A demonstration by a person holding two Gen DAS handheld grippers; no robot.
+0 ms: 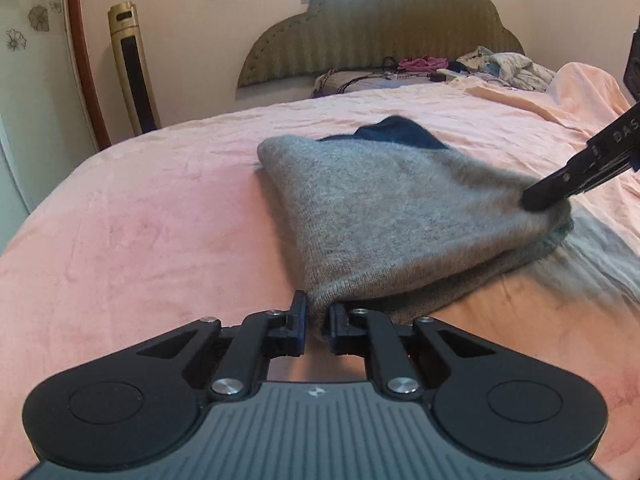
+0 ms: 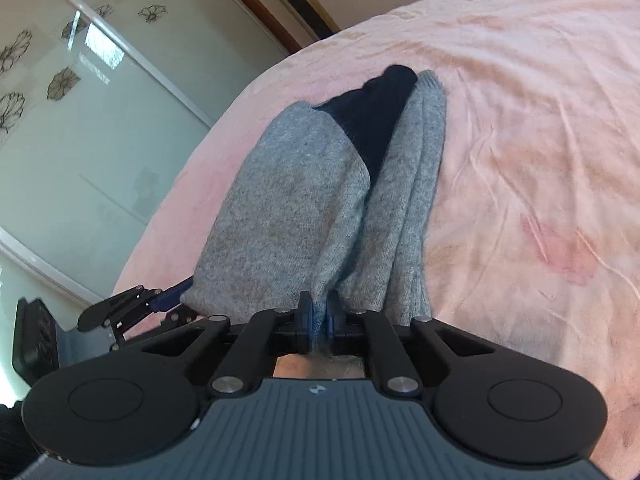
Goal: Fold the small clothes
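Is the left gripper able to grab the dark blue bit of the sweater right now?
Probably not yet. The left gripper is shut on the grey sweater's near edge, and the dark blue part sits at the far end.

Each wrist camera looks down its fingers, close over the pink bed (image 1: pixel 140 220). Both share the grey garment (image 1: pixel 380 216) at twelve o'clock. The left view faces the headboard (image 1: pixel 380 32), the right the wardrobe doors (image 2: pixel 100 120).

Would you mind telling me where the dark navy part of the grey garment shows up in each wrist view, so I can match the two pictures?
Left wrist: the navy part peeks out at the far top edge of the grey garment, above centre.
Right wrist: the navy part lies between two grey folds, upper centre.
Shared landmark: the pink bedspread.
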